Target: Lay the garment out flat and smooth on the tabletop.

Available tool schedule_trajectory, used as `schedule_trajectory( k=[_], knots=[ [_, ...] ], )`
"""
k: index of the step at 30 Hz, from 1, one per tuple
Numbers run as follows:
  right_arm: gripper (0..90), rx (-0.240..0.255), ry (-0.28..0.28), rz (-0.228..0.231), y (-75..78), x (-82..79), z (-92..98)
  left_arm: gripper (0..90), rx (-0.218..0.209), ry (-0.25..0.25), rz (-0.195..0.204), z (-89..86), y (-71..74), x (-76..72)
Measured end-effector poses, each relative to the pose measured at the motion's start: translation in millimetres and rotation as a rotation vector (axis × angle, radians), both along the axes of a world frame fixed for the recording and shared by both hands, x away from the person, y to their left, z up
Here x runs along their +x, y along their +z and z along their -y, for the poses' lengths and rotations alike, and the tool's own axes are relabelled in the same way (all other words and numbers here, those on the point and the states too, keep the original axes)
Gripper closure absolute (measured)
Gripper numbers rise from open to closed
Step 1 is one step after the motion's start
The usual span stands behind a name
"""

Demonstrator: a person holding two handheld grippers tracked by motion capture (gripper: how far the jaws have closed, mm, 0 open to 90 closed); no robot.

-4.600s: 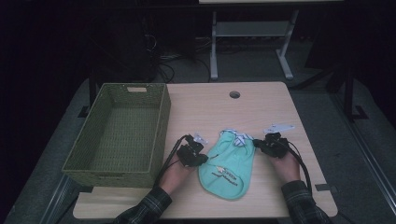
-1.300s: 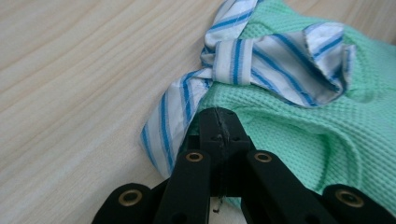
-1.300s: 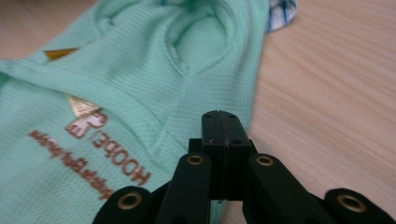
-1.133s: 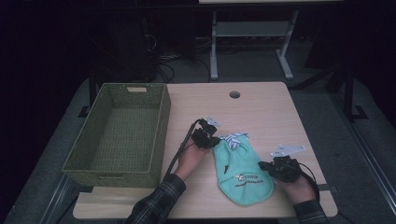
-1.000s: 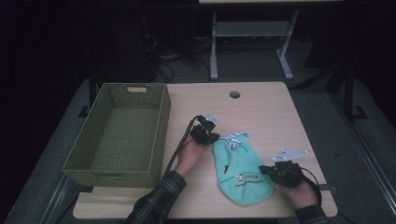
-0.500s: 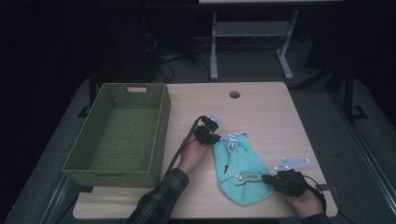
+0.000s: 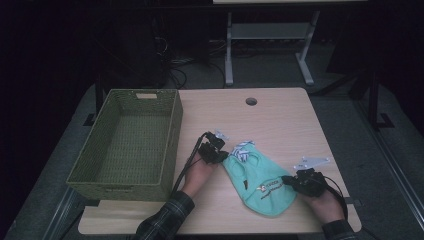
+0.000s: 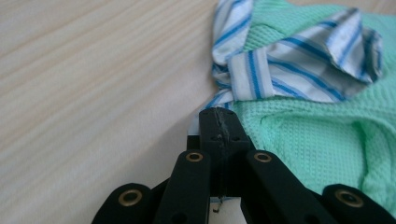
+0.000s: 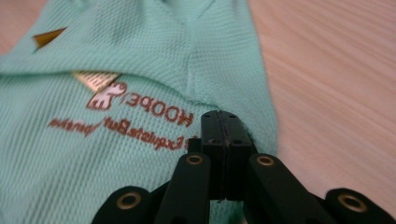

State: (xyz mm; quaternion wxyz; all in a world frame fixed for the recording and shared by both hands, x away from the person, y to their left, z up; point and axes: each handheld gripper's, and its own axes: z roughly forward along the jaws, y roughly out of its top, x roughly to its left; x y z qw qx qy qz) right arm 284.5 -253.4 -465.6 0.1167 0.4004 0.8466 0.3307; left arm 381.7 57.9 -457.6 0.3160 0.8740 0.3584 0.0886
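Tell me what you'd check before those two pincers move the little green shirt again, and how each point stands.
1. Left gripper shut at the collar edge of the green shirt: ok, though cloth between the jaws is hard to confirm.
2. Right gripper shut at the shirt's hem: ok, same doubt.
3. Striped collar lying free, not snagged: ok.
4. Shirt flat on the table: not ok, it is creased.
5. Basket open and ready beside the left hand: ok.

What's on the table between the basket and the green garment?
In the high view, the left gripper and its hand, on bare tabletop, lie between the basket and the garment.
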Motion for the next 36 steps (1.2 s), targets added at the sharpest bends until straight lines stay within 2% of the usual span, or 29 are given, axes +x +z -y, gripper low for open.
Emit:
schedule_trajectory(
  k=[7, 8, 12, 15, 17, 22, 26, 30, 32, 35, 36],
  knots=[
    [89.1, 0.0, -0.011, 0.015, -1.0, 6.8, 3.0, 89.5, 0.001, -0.009, 0.006, -12.8, 0.1, -20.2],
    [89.0, -0.001, -0.012, 0.016, -0.8, 6.3, 2.5, 89.5, -0.009, -0.004, 0.005, -14.0, -0.4, -21.6],
    [88.5, 0.014, -0.009, 0.017, 2.6, 3.7, -1.4, 89.4, -0.019, -0.009, -0.001, -16.7, -0.7, -20.9],
    [88.5, 0.029, 0.021, 0.032, 6.6, 1.4, -9.7, 89.1, -0.029, -0.008, 0.0, -18.2, -0.3, -21.6],
    [88.5, 0.051, 0.034, 0.025, 8.7, -0.3, -18.0, 87.1, -0.04, -0.003, 0.003, -19.1, 1.3, -22.5],
    [89.3, 0.082, 0.07, 0.027, 12.1, 1.7, -32.8, 78.0, -0.055, 0.007, 0.023, -22.2, 9.4, -26.3],
    [89.3, 0.117, 0.09, 0.025, 11.9, 6.1, -42.4, 65.6, -0.065, 0.012, 0.043, -23.7, 16.3, -29.9],
    [89.3, 0.128, 0.102, 0.02, 10.9, 9.3, -51.8, 55.6, -0.067, 0.008, 0.065, -24.8, 24.7, -33.5],
    [89.3, 0.122, 0.109, 0.016, 9.2, 11.6, -56.7, 51.9, -0.061, 0.015, 0.057, -26.8, 24.1, -32.9],
    [89.4, 0.124, 0.118, 0.011, 5.4, 15.8, -64.5, 46.4, -0.076, 0.015, 0.008, -31.6, 18.4, -28.1],
    [89.4, 0.117, 0.12, 0.008, 4.6, 16.3, -66.3, 44.3, -0.092, 0.018, -0.003, -32.5, 16.6, -27.3]
  ],
)
